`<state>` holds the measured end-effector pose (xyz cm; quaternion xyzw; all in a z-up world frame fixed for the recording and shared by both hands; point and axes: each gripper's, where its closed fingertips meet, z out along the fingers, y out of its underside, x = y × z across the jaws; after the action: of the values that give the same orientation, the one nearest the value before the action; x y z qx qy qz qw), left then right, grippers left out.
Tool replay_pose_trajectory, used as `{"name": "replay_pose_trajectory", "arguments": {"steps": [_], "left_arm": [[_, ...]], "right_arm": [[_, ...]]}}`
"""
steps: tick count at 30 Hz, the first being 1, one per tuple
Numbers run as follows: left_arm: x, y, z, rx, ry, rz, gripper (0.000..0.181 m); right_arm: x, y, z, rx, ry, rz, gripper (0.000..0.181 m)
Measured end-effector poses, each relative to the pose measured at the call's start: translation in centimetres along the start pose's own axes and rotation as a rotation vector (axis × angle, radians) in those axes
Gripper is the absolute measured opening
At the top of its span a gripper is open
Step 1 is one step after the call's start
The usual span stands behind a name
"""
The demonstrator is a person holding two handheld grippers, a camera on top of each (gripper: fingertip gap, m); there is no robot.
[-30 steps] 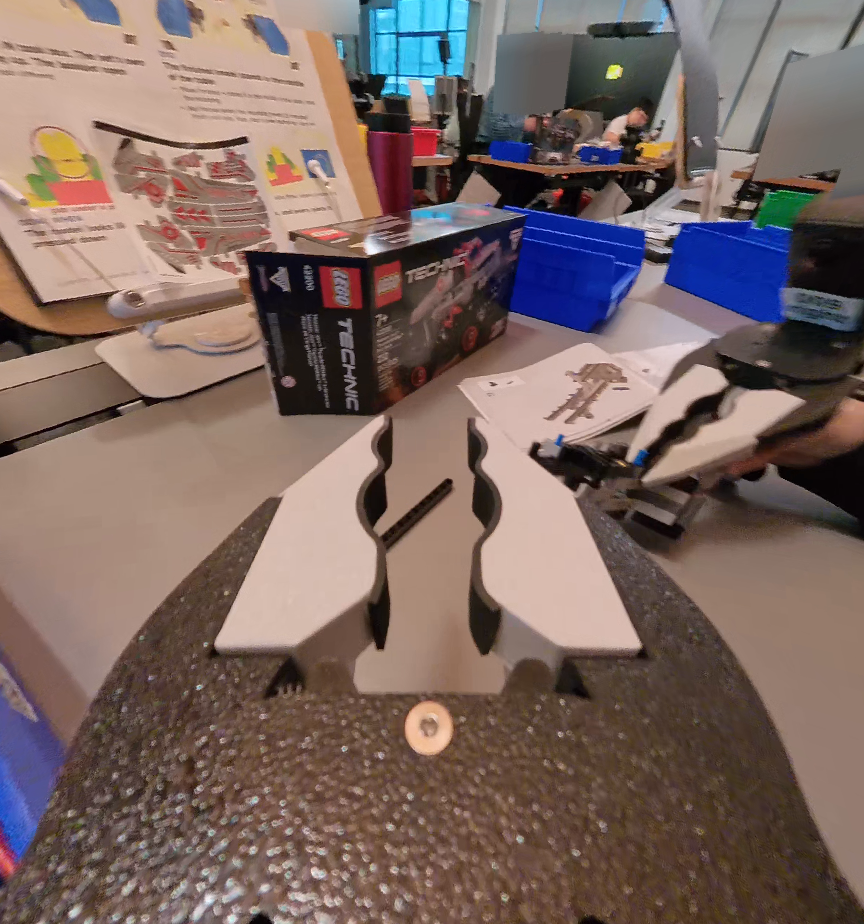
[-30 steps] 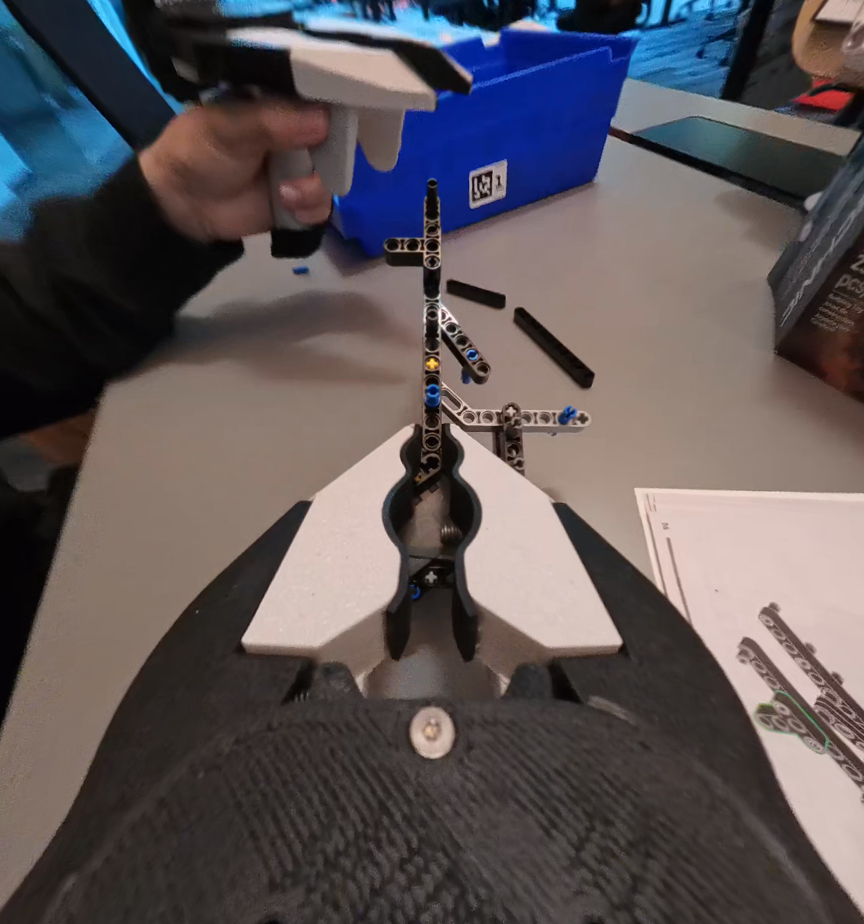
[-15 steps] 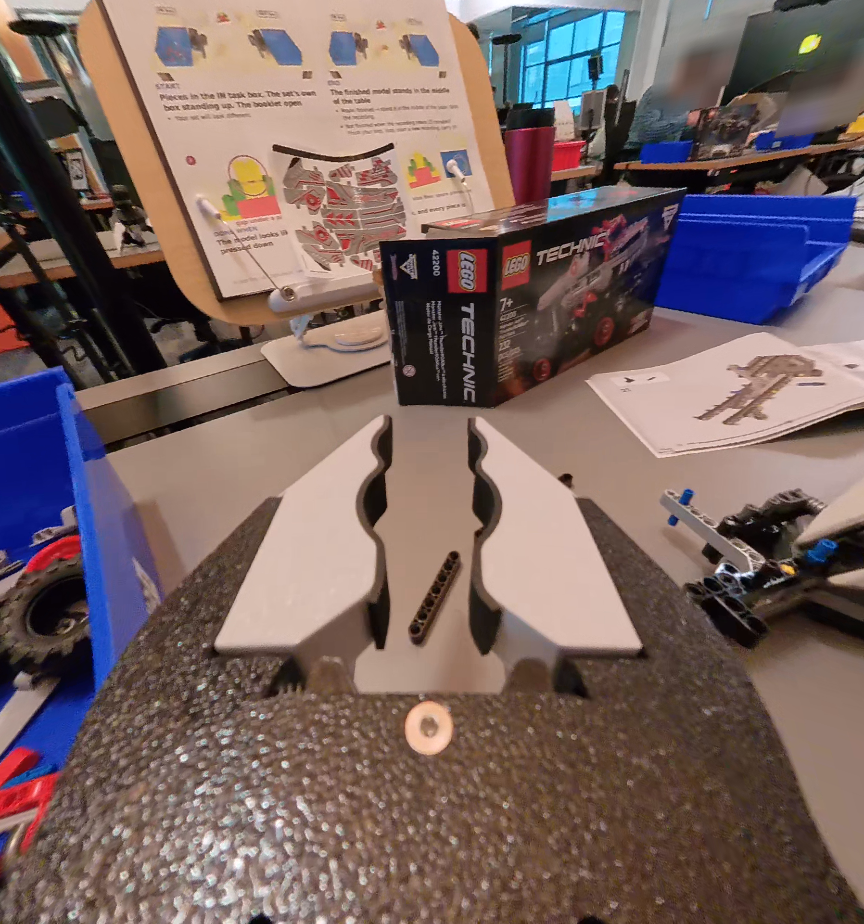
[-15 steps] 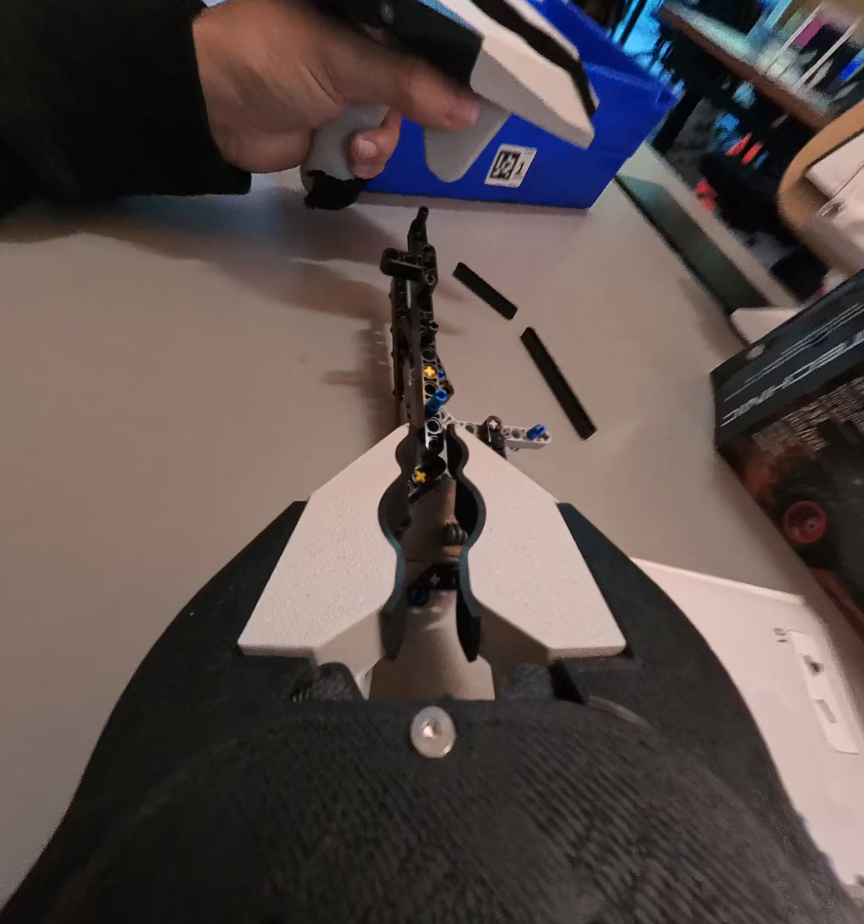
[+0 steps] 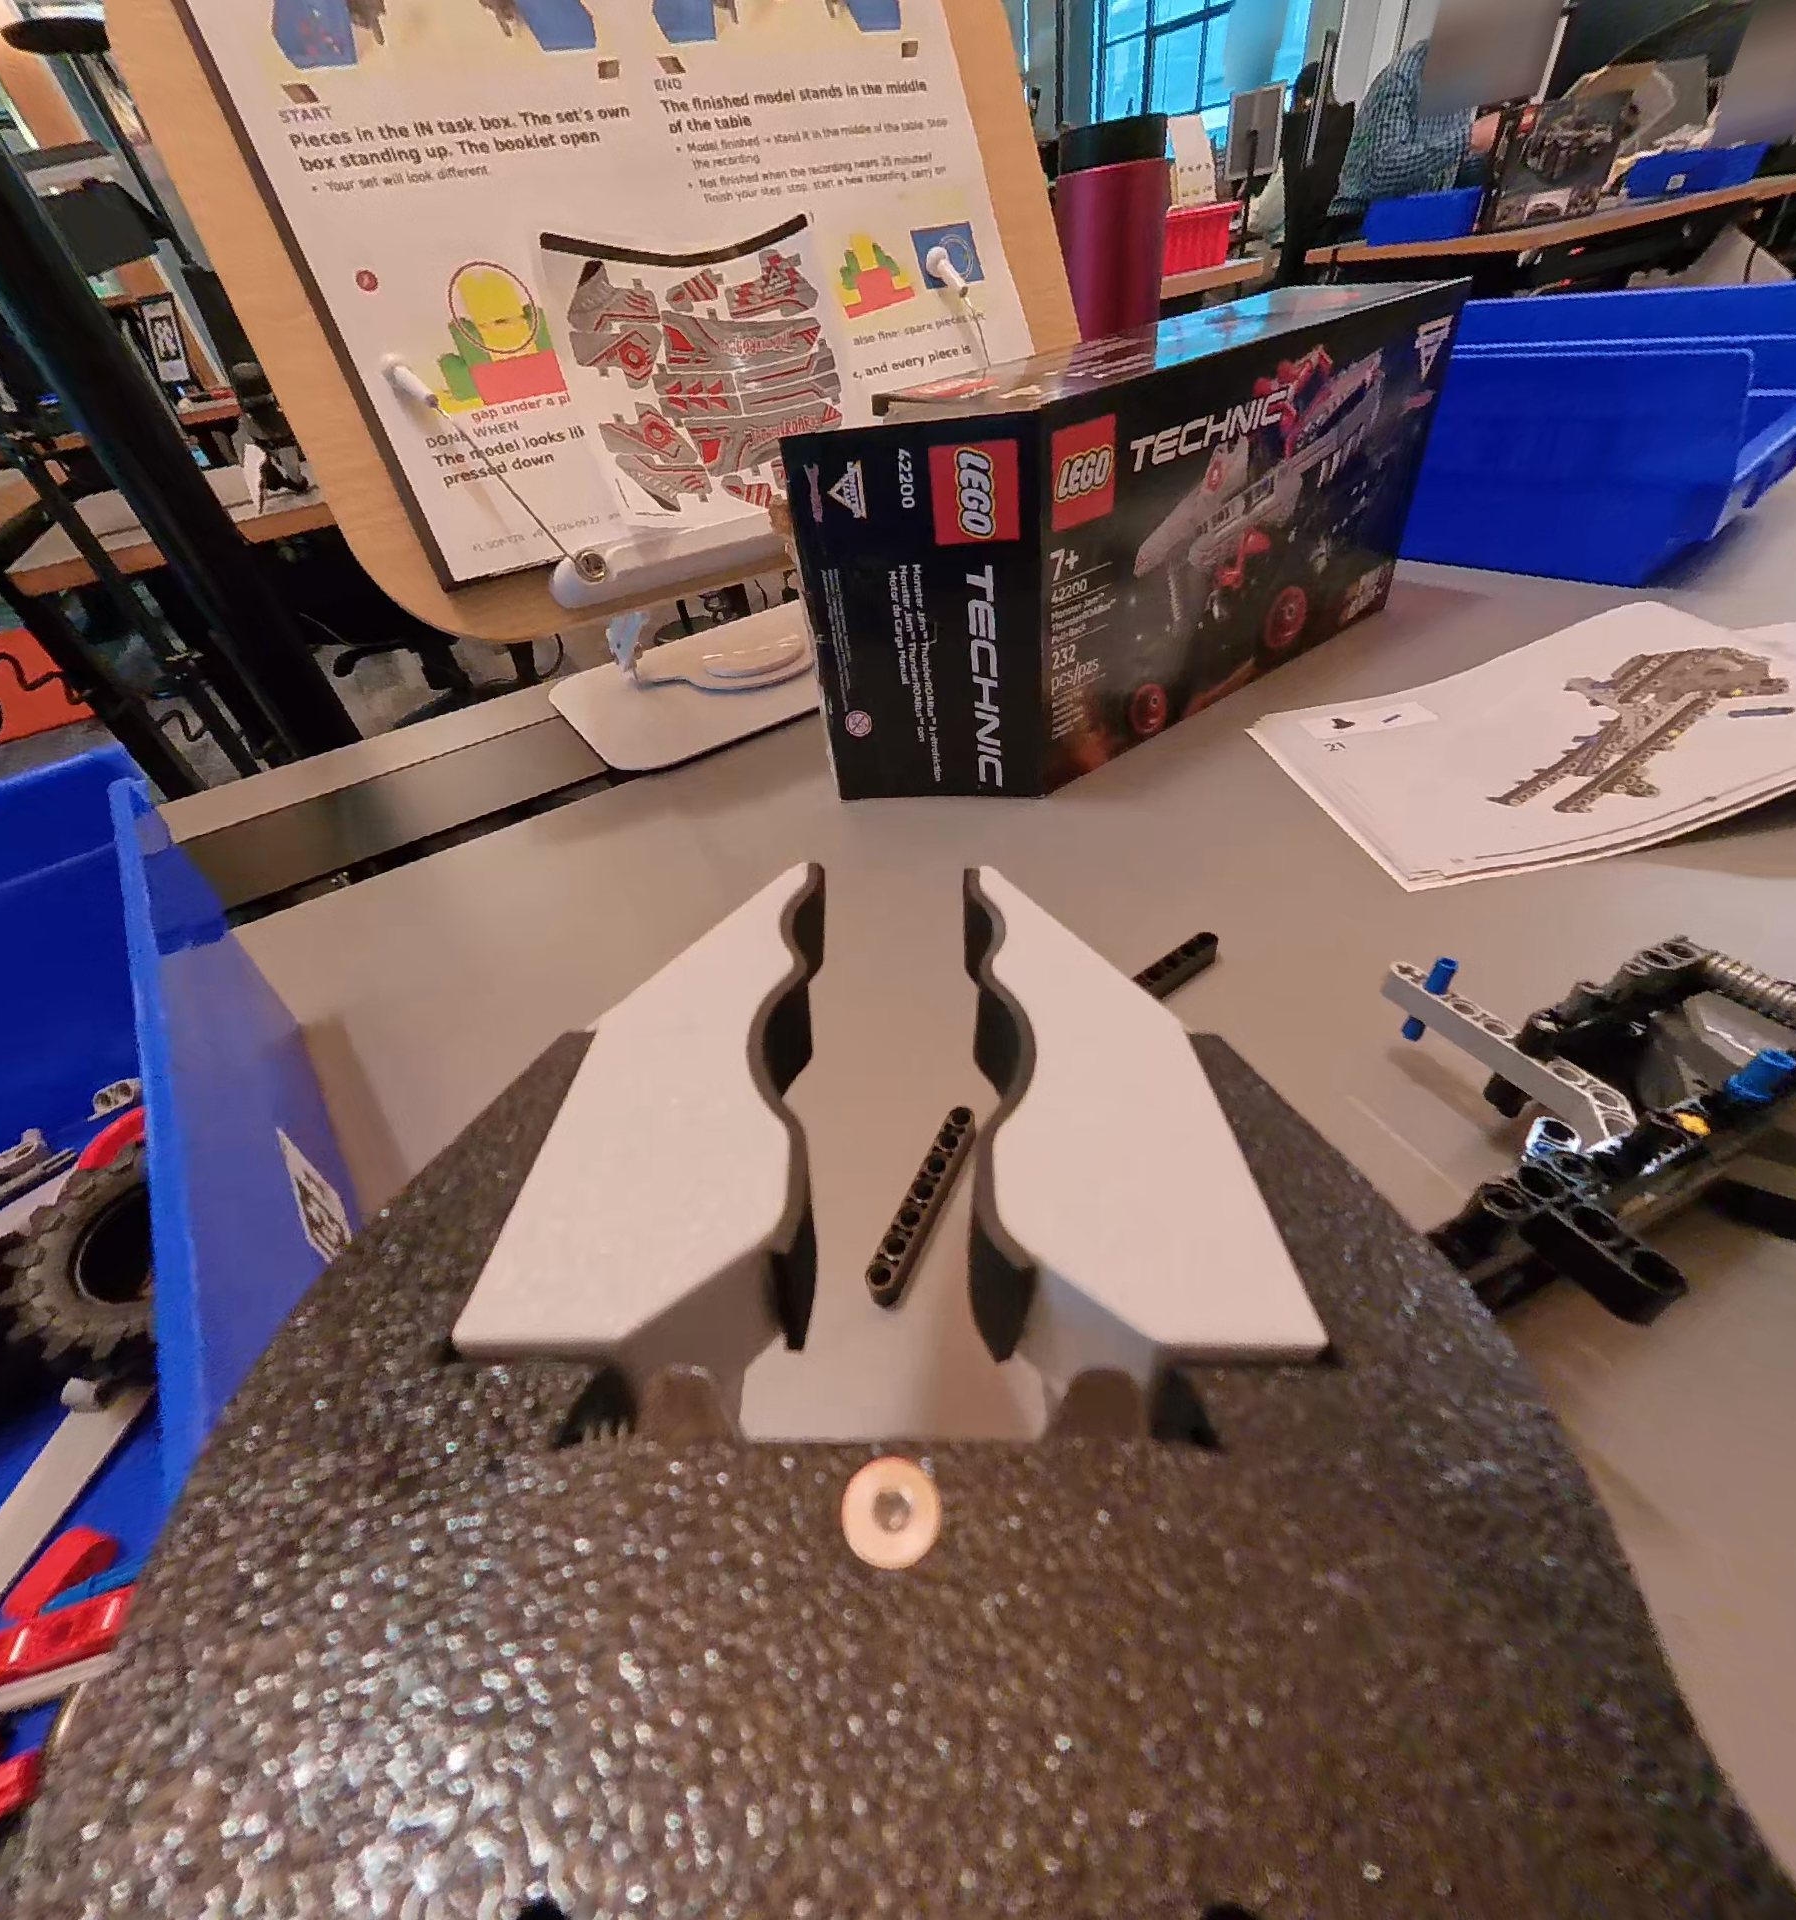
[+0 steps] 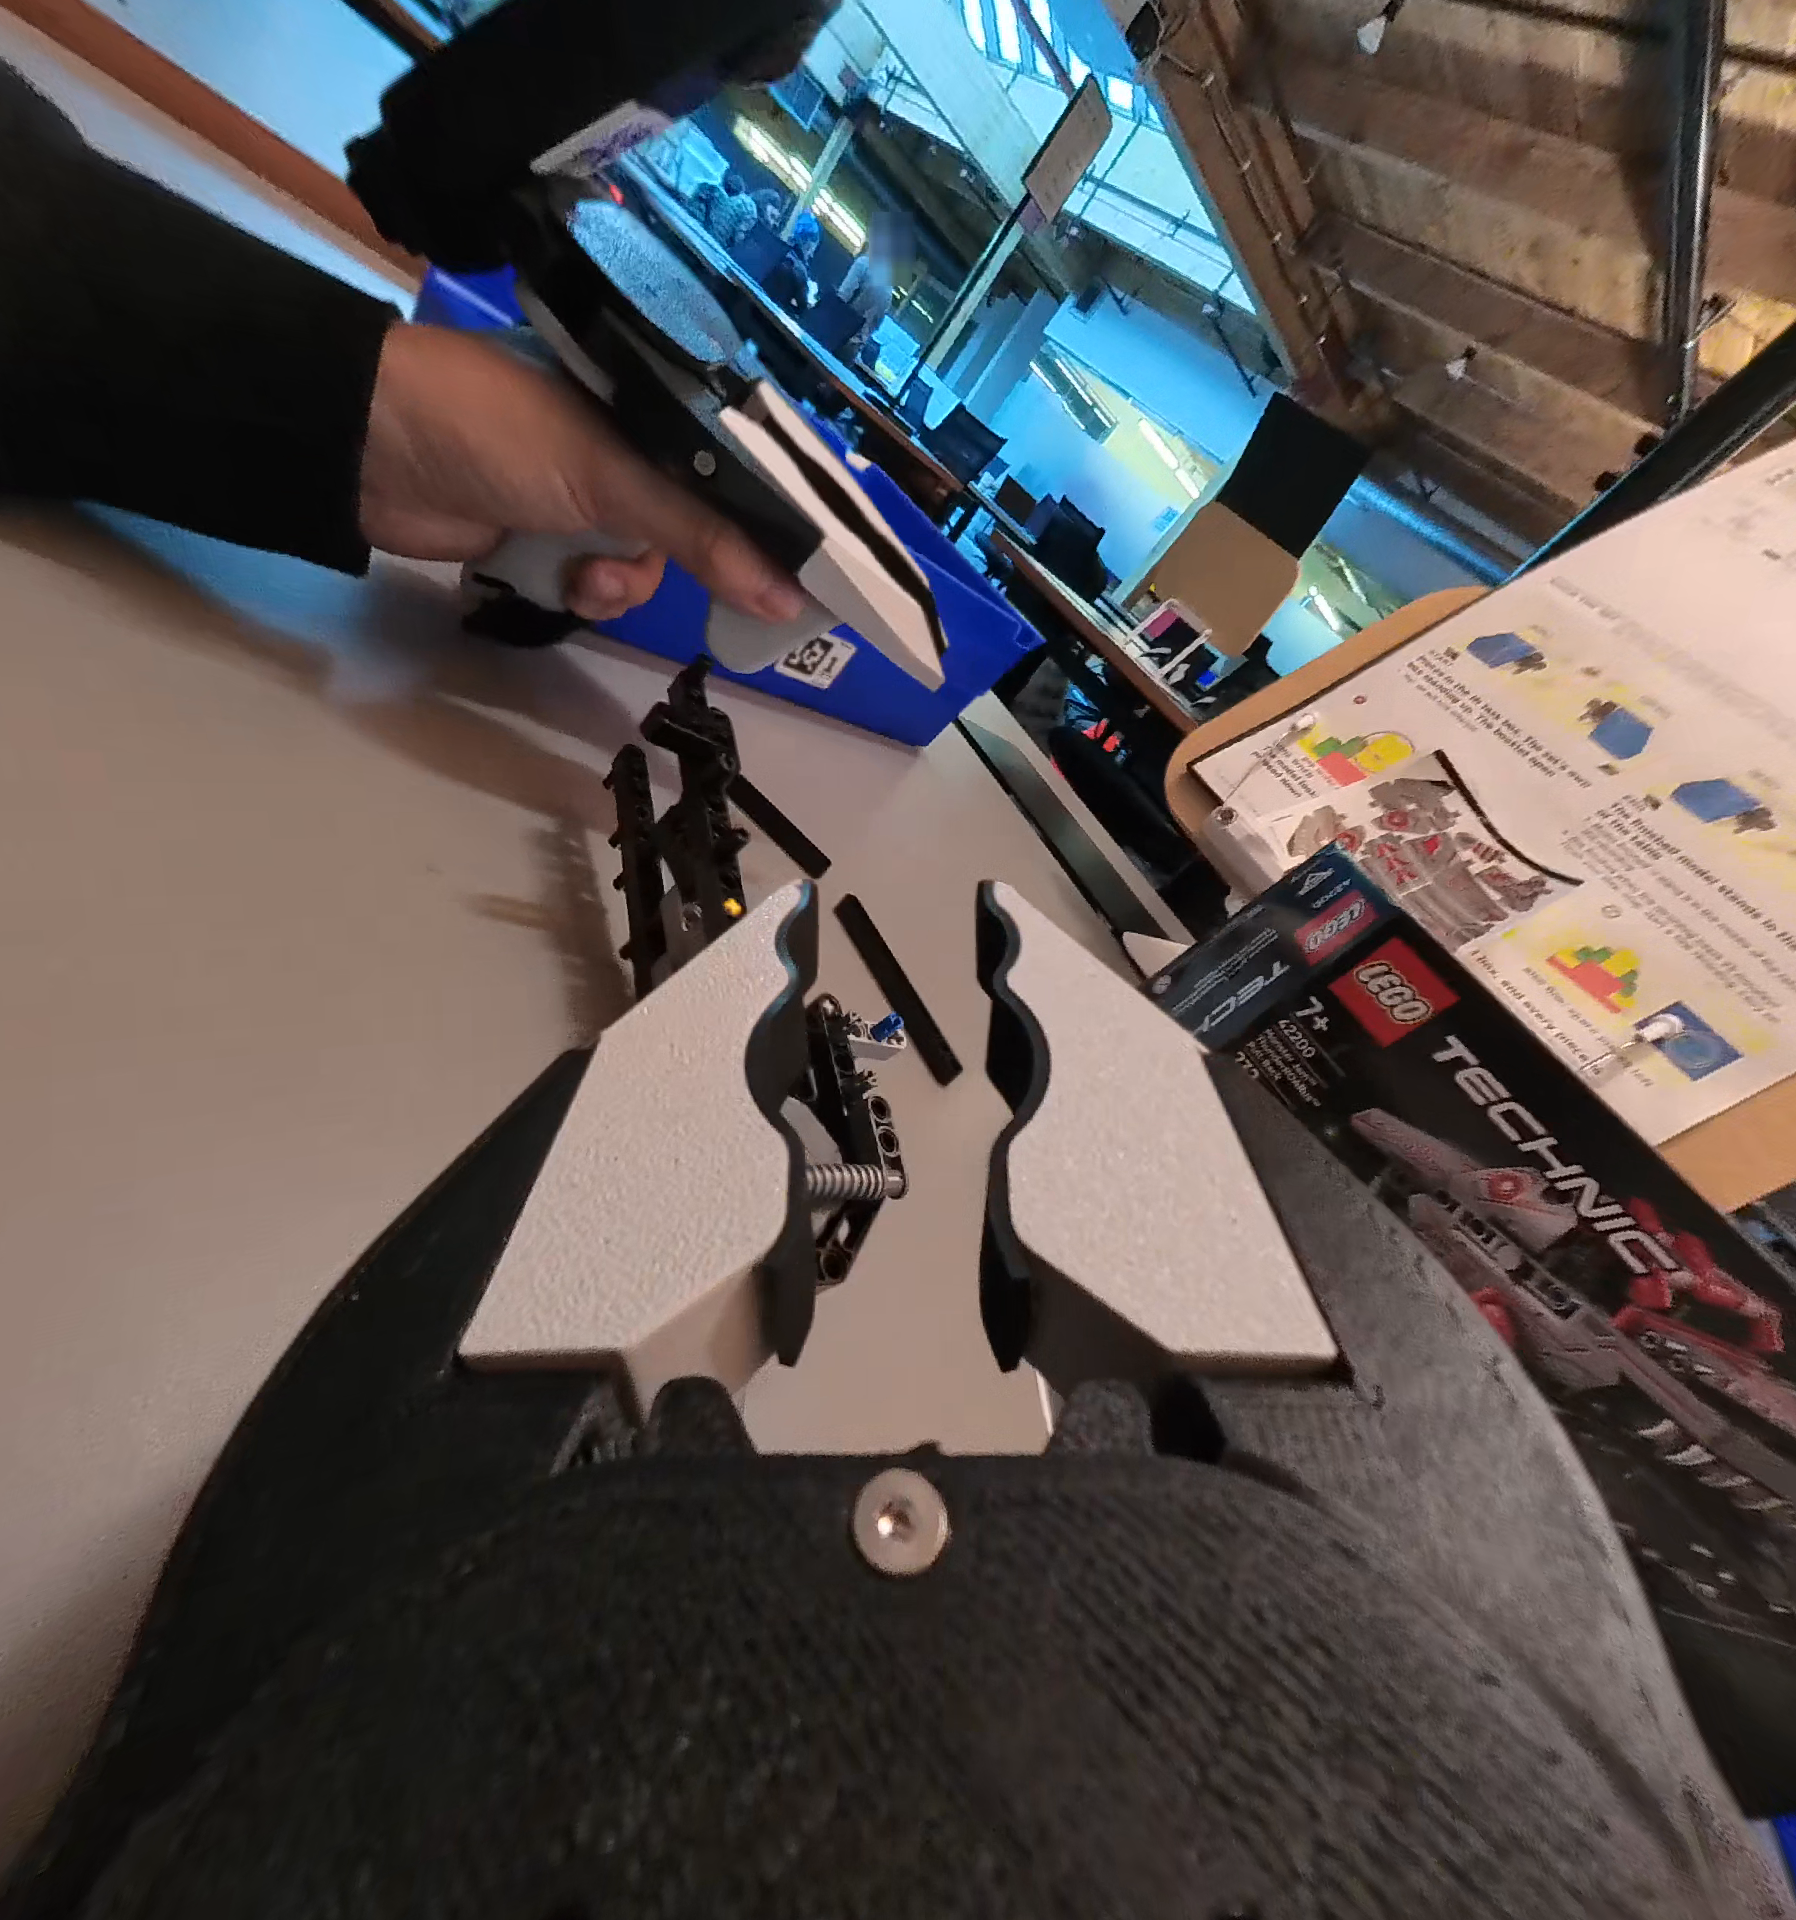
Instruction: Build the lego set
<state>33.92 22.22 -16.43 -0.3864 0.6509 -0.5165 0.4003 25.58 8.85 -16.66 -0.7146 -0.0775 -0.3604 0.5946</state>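
Hovering with jaws spread and empty, the left gripper (image 5: 892,904) frames a short black holed beam (image 5: 920,1205) on the grey tabletop (image 5: 1133,842), while the right gripper (image 6: 896,914), likewise parted and holding nothing, straddles the black-and-grey partly built frame (image 6: 842,1122) before the dark printed set box (image 5: 1102,540).

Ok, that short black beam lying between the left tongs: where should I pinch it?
Grip the black beam mid-length across its narrow width, coming straight down with the open left tongs. It lies flat on the table, slightly diagonal, so twist a little to square up.
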Motion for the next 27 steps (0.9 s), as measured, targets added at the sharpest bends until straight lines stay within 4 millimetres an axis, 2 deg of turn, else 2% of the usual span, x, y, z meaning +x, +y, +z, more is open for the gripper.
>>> {"name": "replay_pose_trajectory", "arguments": {"steps": [3,7,11,27], "left_arm": [[0.0,0.0,0.0,0.0,0.003,-0.012,0.024],[-0.2,0.1,-0.1,-0.001,0.0,-0.014,0.022],[-0.1,0.2,0.0,-0.008,0.0,-0.008,0.021],[0.2,0.6,0.1,-0.03,0.01,0.02,0.018]], "right_arm": [[0.0,0.0,0.1,-0.014,0.023,-0.05,0.027],[0.4,-0.3,0.2,0.001,0.051,-0.028,0.027],[1.6,-0.6,0.1,0.008,0.134,-0.031,0.028],[1.9,-0.1,-0.3,-0.018,0.153,-0.033,0.016]]}}
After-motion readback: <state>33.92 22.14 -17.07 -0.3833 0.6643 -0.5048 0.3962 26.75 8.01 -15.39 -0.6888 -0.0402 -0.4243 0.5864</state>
